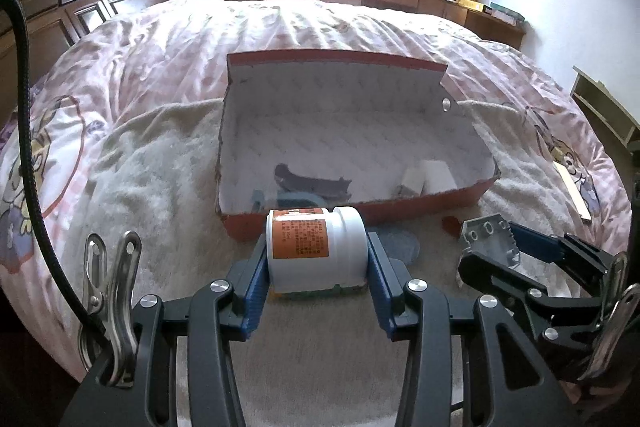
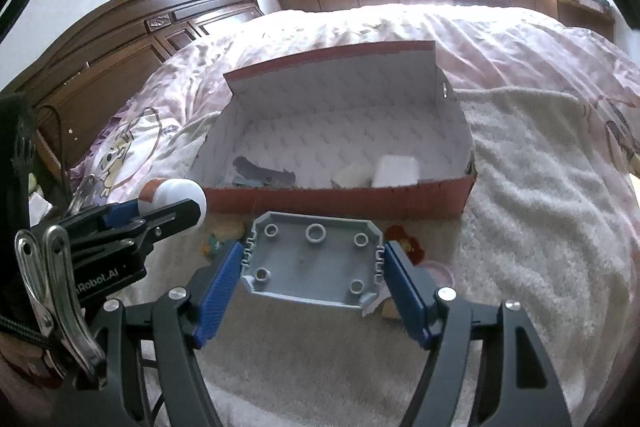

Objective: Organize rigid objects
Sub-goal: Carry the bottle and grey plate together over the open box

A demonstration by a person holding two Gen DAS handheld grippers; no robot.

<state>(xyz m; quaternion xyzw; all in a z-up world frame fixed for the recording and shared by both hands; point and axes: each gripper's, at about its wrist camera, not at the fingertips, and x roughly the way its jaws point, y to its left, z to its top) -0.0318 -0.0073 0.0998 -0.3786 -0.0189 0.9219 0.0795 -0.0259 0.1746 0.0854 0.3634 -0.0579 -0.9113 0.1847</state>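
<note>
My left gripper (image 1: 317,259) is shut on a white bottle with an orange label (image 1: 316,247), held on its side just in front of the red cardboard box (image 1: 360,215). My right gripper (image 2: 314,269) is shut on a grey plastic plate with round studs (image 2: 312,263), also held before the box (image 2: 340,201). In the right wrist view the left gripper (image 2: 160,211) and the bottle's white cap (image 2: 180,197) show at the left. In the left wrist view the right gripper (image 1: 516,247) with the grey plate (image 1: 490,239) shows at the right.
The open box stands on a white fluffy blanket (image 1: 160,167) over a pink bedspread (image 1: 320,27). Inside lie a dark curved piece (image 1: 312,181) and white blocks (image 1: 430,177). Small colourful items (image 2: 404,243) lie on the blanket in front. A wooden headboard (image 2: 140,35) is at the left.
</note>
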